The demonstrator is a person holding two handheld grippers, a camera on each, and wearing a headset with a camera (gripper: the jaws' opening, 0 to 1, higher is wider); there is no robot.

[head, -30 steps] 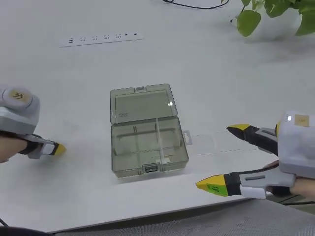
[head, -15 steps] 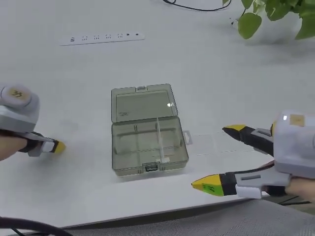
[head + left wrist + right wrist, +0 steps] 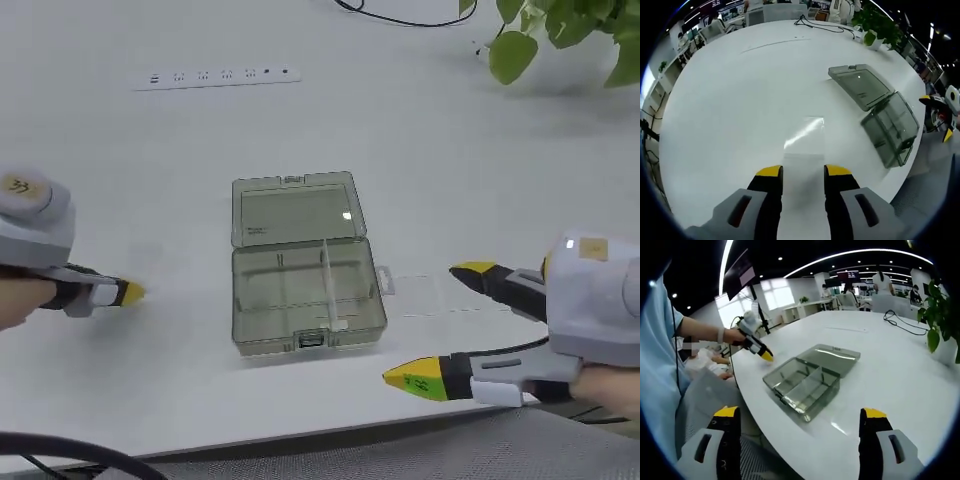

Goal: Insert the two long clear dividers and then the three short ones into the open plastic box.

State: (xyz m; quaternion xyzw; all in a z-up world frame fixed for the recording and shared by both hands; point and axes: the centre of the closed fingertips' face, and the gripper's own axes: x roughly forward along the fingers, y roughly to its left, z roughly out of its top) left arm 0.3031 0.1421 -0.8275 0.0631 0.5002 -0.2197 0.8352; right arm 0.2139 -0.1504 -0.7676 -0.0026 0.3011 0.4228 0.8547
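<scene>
At the centre of the head view lies the open plastic box [image 3: 308, 300], its lid [image 3: 295, 208] folded flat behind it. One clear partition [image 3: 325, 283] stands upright inside, running front to back. Loose clear dividers [image 3: 425, 295] are faintly made out on the white table [image 3: 450, 170] just right of the box, between it and the right gripper [image 3: 438, 324]. That gripper's yellow-tipped jaws are spread wide, with nothing between them. The left gripper [image 3: 128, 293] is held at the left edge, well apart from the box. A power strip [image 3: 215, 76] is seen at upper left and plant leaves [image 3: 560, 25] at upper right.

In the right gripper view the box is shown in the middle, above the jaws, and the left gripper is seen beyond it in a hand [image 3: 732, 335].

In the left gripper view the left gripper's jaws are narrowly parted and grip nothing, with the box at the right. A glossy patch [image 3: 805, 132] lies ahead of the jaws; whether it is a divider or a reflection cannot be told.

Small print on the lid and a mark on the right gripper's lower yellow tip cannot be read.
</scene>
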